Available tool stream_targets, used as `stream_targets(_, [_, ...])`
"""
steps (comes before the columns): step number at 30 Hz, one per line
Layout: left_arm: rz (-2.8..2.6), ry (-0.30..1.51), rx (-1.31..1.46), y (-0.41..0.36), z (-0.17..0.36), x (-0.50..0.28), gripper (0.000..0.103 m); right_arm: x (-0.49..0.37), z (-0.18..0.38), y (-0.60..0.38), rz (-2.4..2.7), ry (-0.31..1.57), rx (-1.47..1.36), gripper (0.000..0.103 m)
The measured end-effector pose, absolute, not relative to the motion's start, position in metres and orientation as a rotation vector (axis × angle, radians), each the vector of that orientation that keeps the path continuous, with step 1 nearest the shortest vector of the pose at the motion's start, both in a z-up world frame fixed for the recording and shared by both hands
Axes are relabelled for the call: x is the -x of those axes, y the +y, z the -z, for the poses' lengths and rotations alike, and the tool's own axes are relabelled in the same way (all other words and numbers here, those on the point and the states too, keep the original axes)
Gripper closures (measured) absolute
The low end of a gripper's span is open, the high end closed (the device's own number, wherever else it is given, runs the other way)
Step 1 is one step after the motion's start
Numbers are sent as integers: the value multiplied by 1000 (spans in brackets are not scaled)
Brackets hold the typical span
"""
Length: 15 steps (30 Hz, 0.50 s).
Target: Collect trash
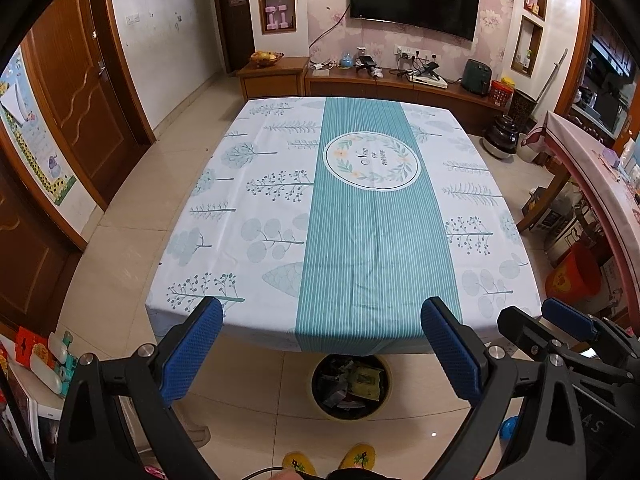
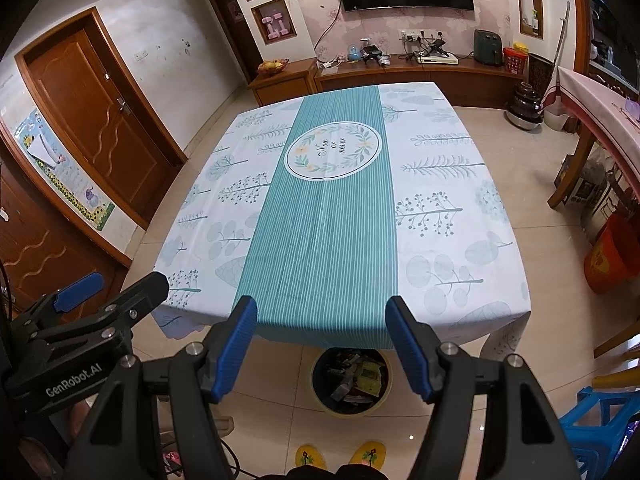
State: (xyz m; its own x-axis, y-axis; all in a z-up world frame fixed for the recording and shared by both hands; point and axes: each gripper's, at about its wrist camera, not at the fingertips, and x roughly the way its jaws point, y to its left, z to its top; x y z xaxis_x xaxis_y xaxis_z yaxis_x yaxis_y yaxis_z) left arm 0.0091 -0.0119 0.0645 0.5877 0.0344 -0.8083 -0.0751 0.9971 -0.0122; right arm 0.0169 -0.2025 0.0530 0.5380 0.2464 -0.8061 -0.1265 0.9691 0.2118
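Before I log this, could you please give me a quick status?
Left gripper open, right gripper open, both empty. Trash bin holds wrappers. Nothing in the way.

i see my left hand-held gripper (image 1: pixel 320 344) gaping wide above the round black trash bin (image 1: pixel 351 387), beside the teal-striped cloth-covered counter (image 1: pixel 340 216).

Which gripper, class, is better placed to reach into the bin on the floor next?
Neither clearly; perhaps left. Both the left gripper and the right gripper are open, empty and held above the bin at the table edge. In each view the bin sits about midway between the fingers.
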Motion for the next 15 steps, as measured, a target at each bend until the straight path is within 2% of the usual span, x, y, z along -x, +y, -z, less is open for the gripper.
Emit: stream_targets(15, [-61,944,39,-13,-65,-7,5,-15,-50,-201,-220,981,-141,36])
